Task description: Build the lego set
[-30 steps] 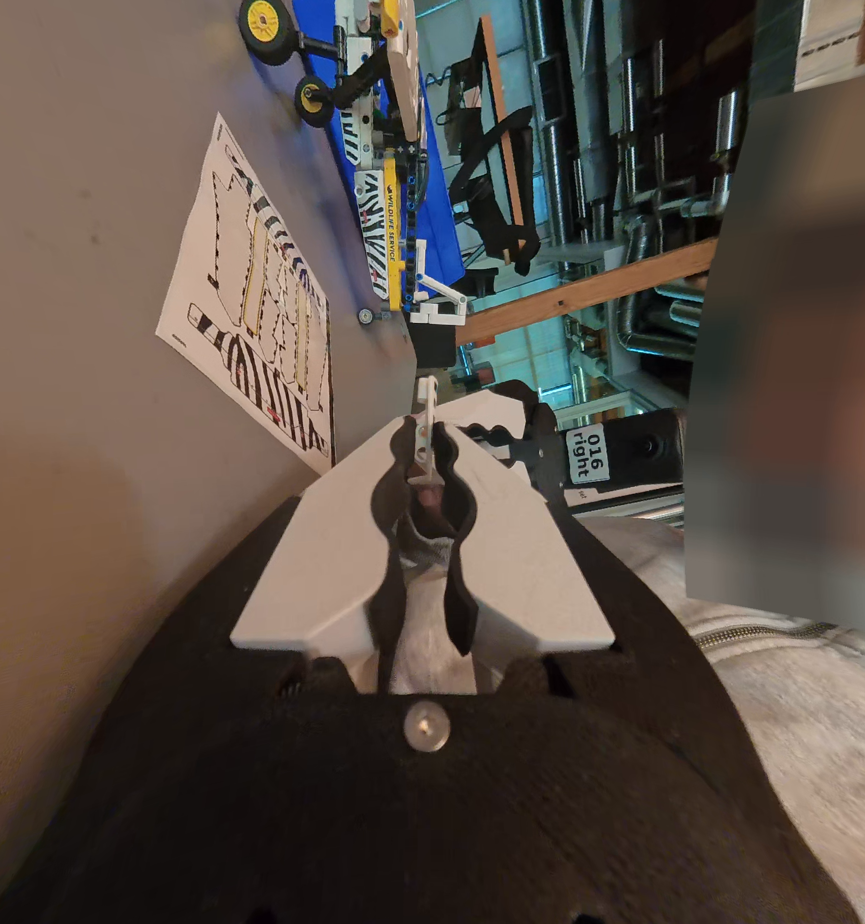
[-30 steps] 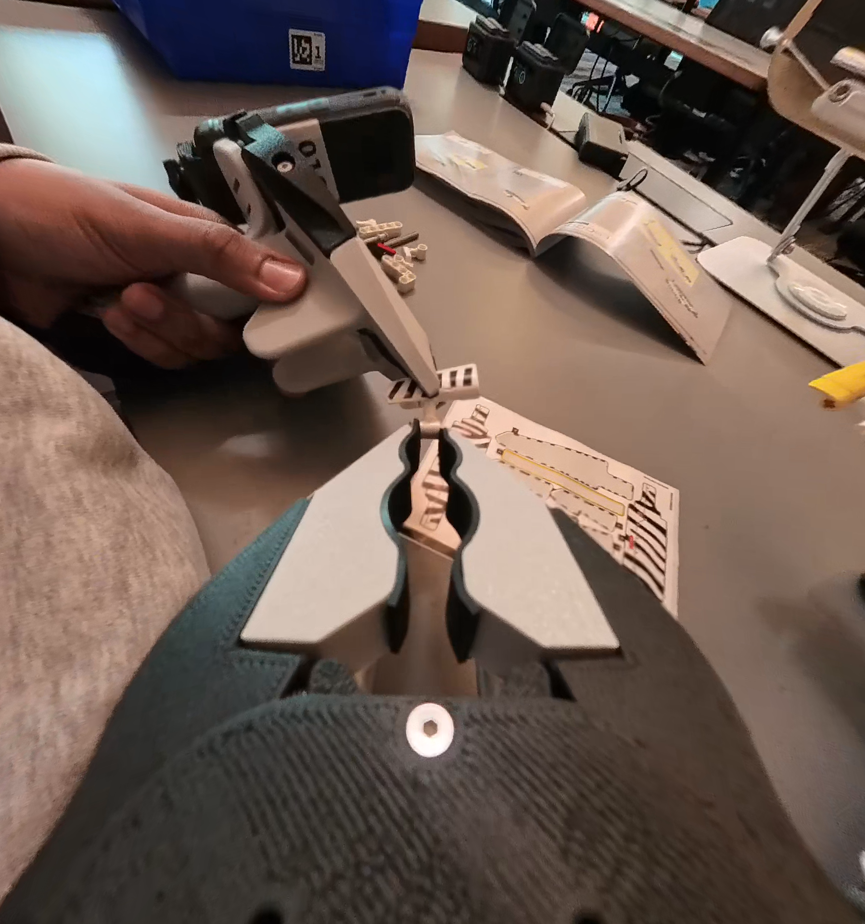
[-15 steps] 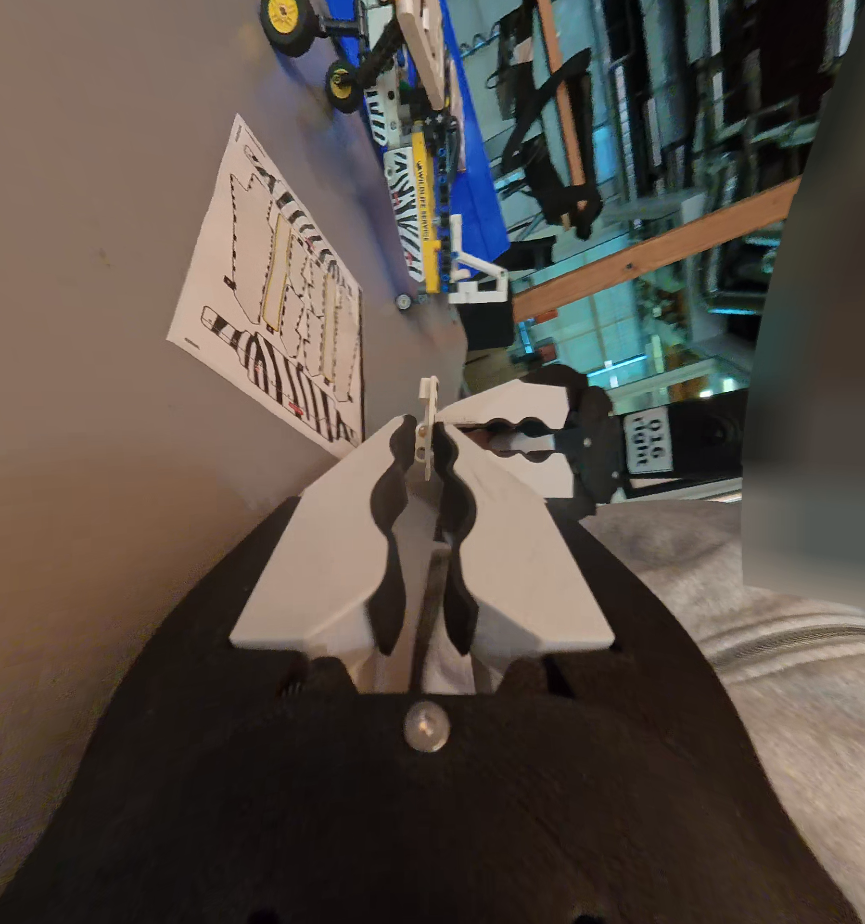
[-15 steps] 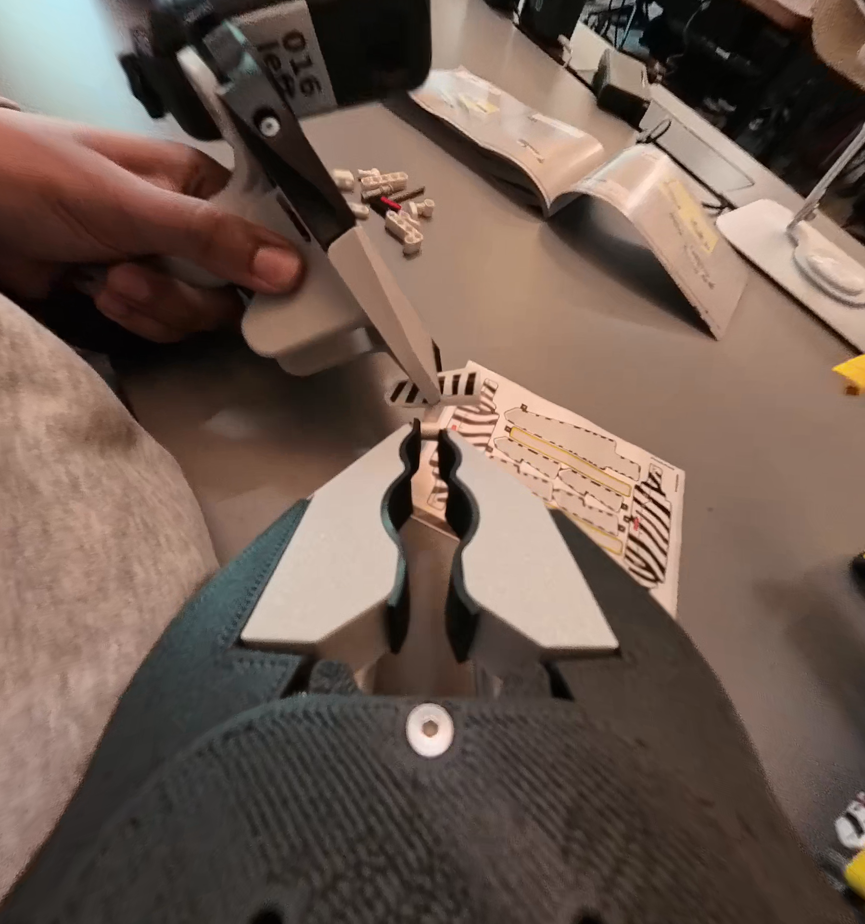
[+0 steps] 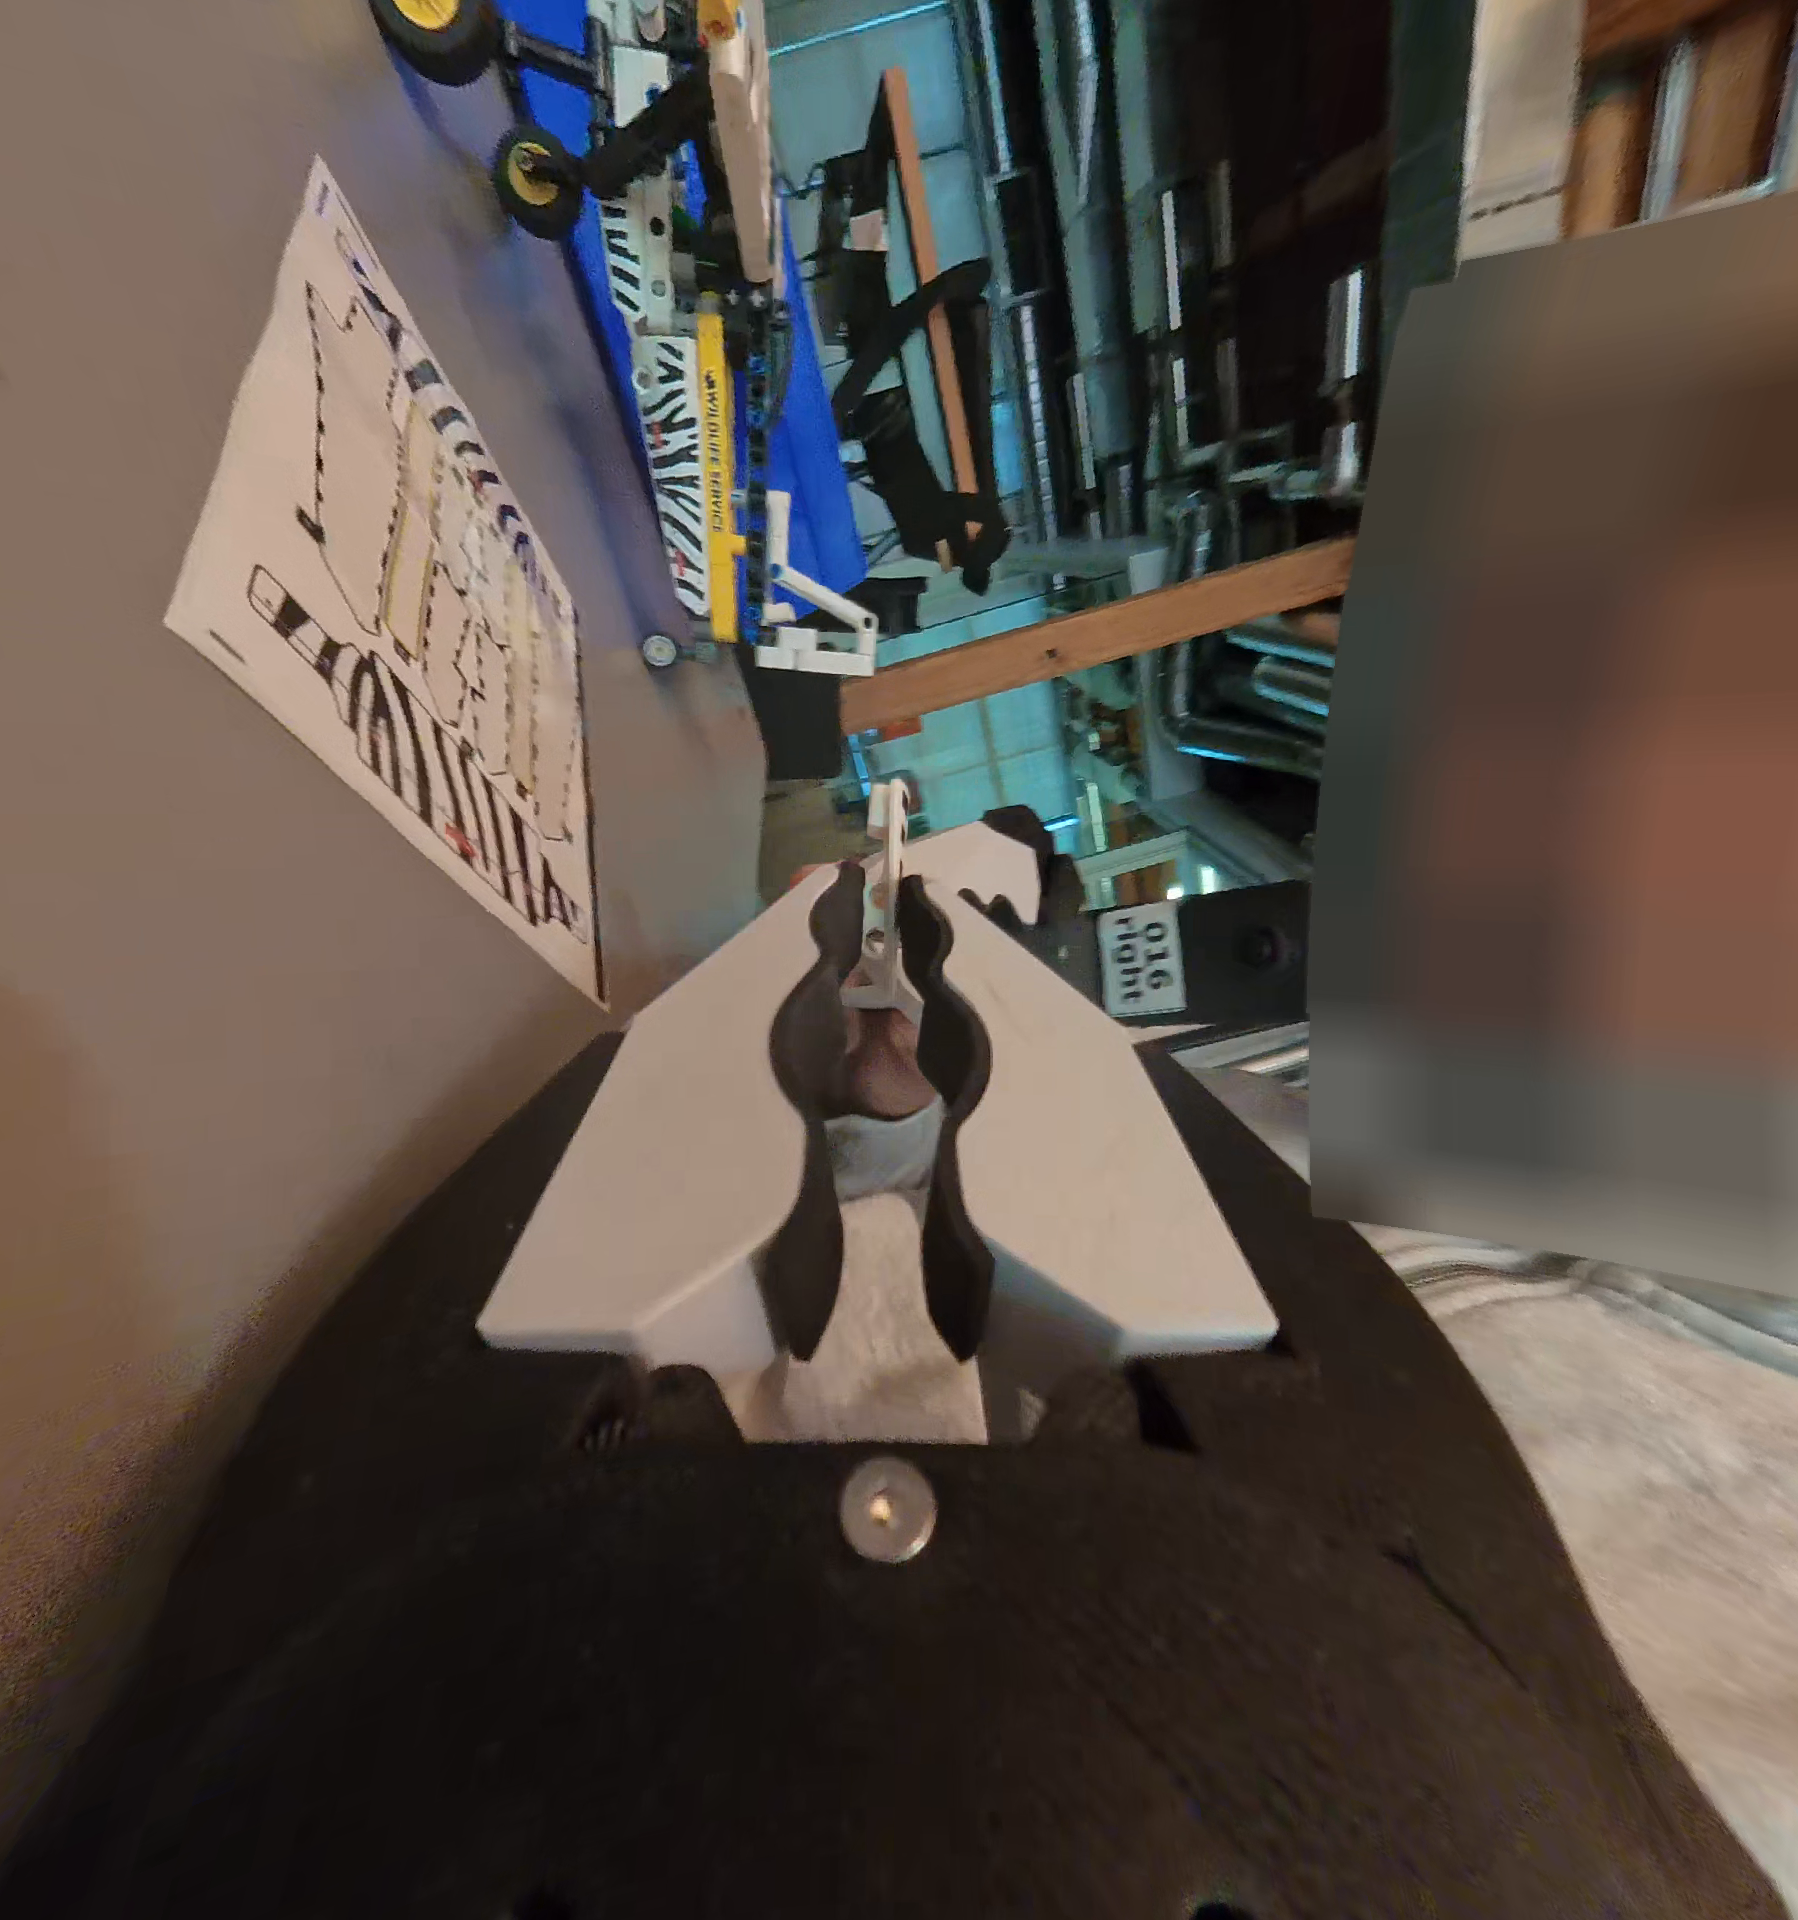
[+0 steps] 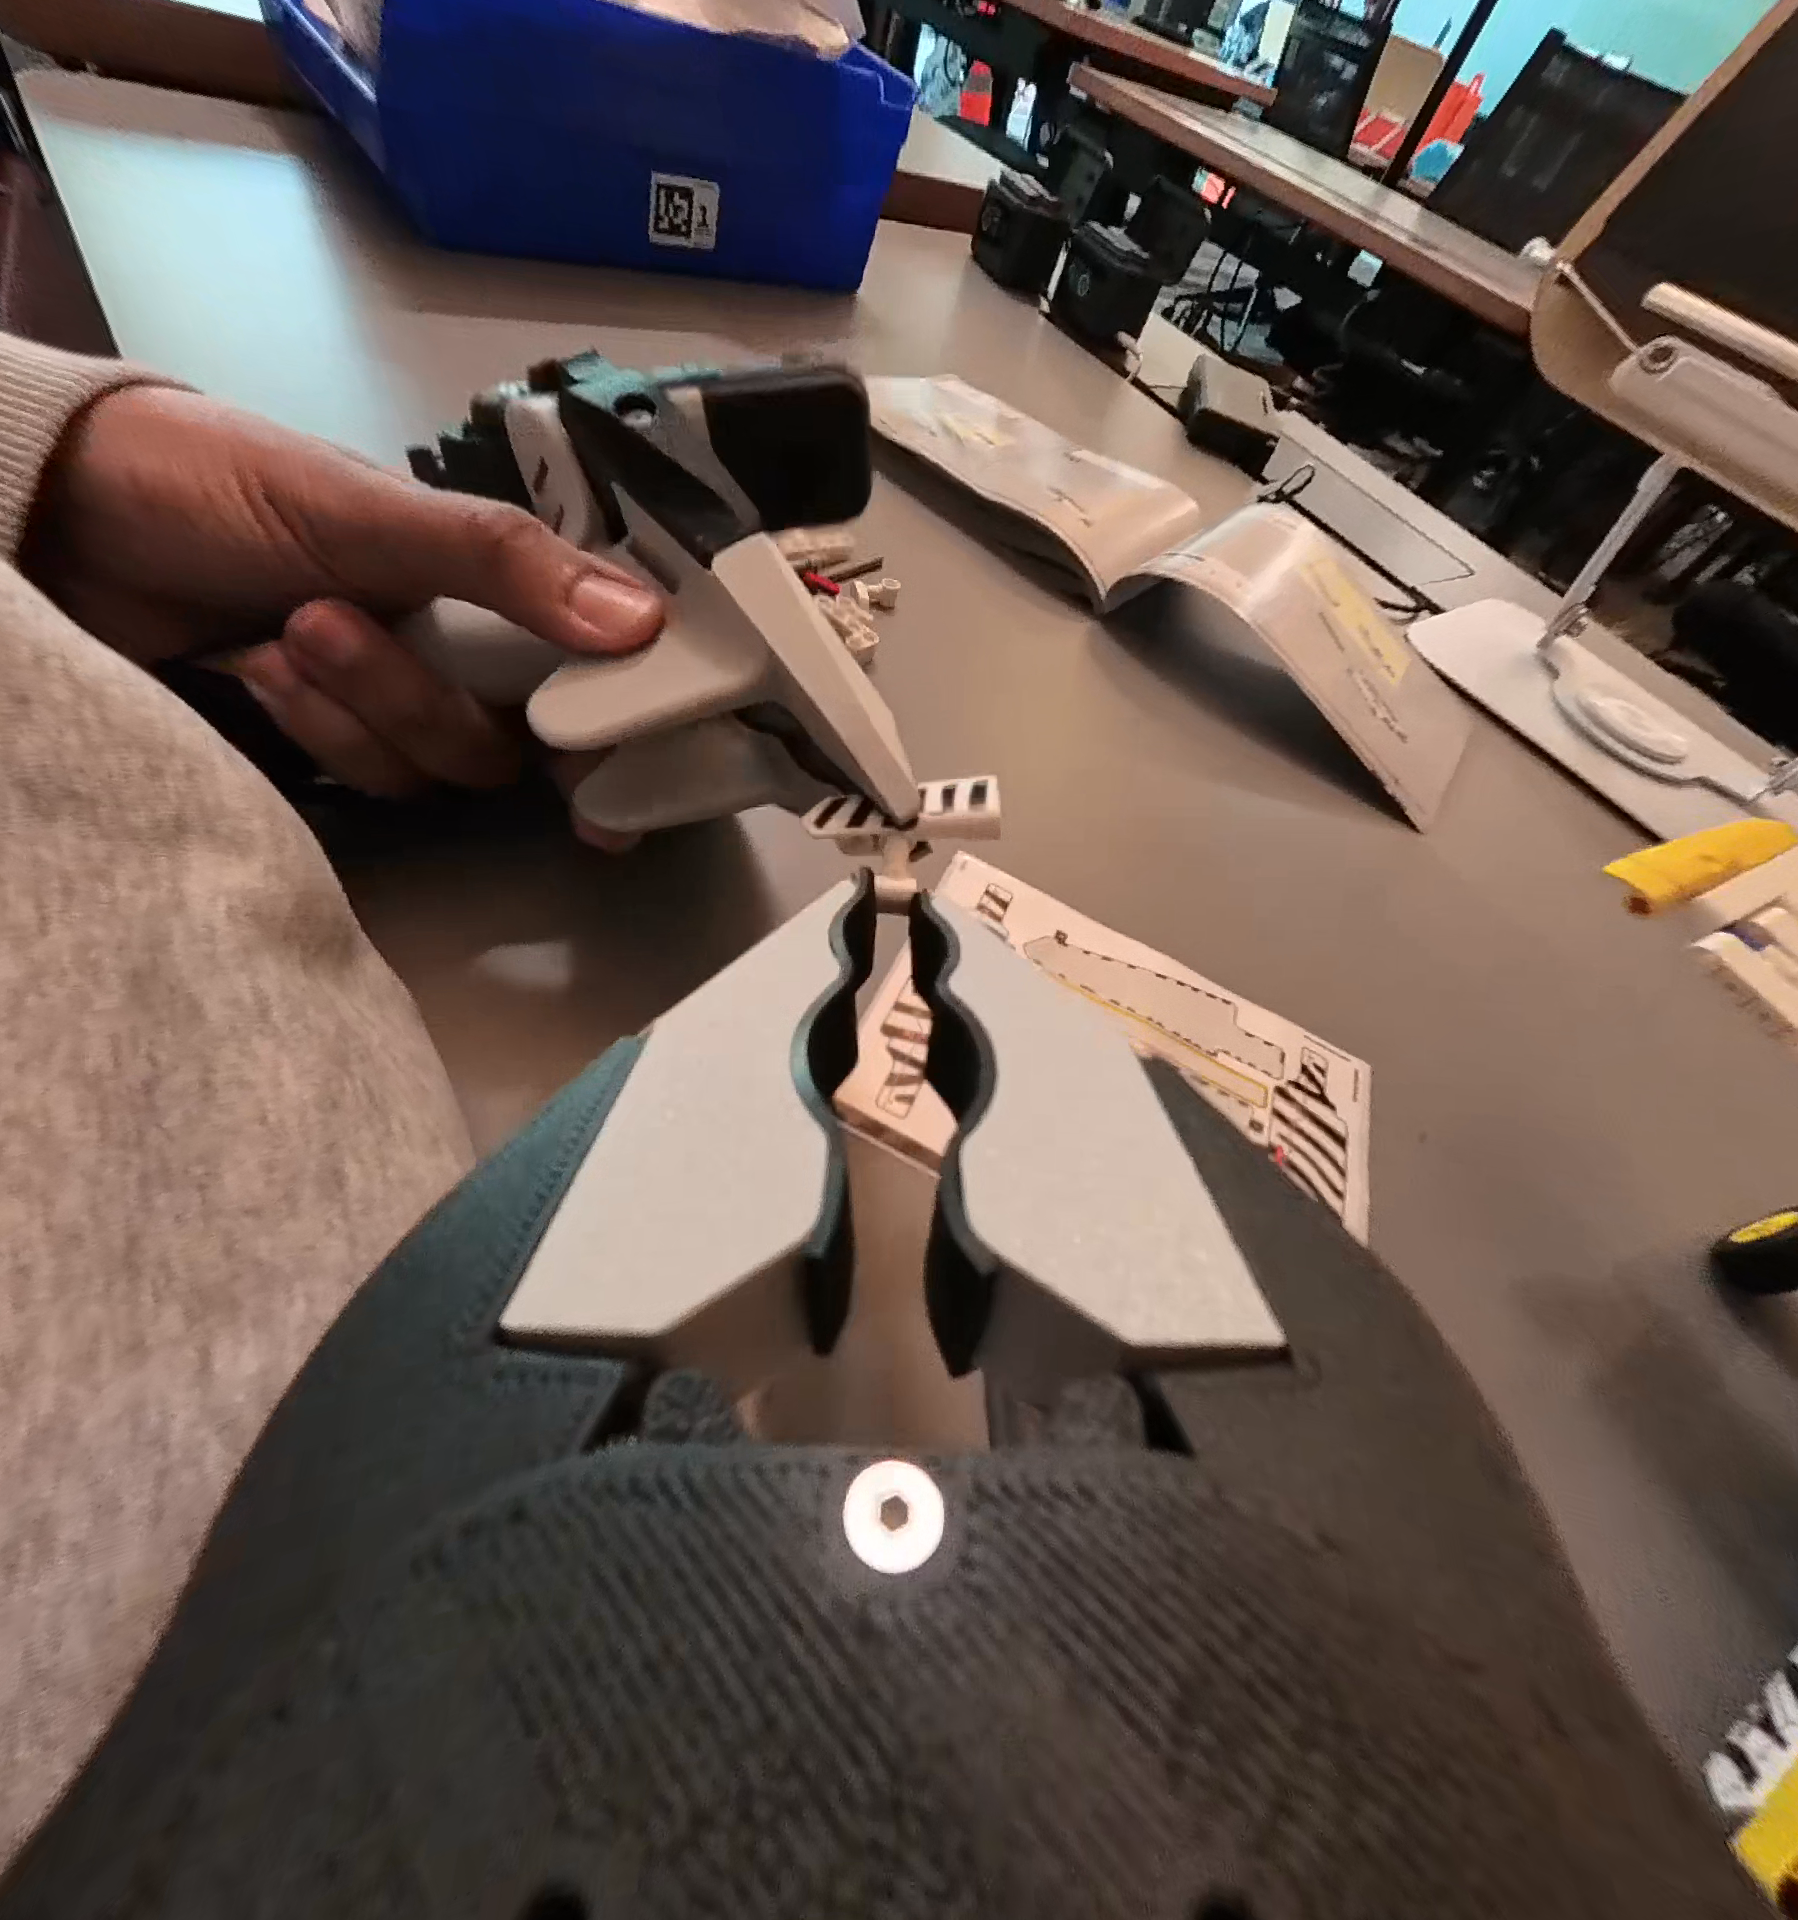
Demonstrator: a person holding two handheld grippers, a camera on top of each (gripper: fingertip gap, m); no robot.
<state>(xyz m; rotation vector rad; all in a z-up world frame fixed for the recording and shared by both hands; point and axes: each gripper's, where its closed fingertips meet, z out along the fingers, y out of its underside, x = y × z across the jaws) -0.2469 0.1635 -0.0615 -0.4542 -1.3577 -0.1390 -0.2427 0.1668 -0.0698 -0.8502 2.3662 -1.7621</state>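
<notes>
Above the table's (image 6: pixel 1082 727) near edge, the left gripper (image 6: pixel 900 816) pinches a striped piece (image 6: pixel 905 810). The right gripper (image 6: pixel 890 899) pinches a small white connector (image 6: pixel 893 883) touching it. They look mid-joining; next comes a straight, aligned push.

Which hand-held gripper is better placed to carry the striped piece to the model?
Probably the left hand-held gripper: it is clamped on the striped piece. The right hand-held gripper pinches only the small connector below.
</notes>
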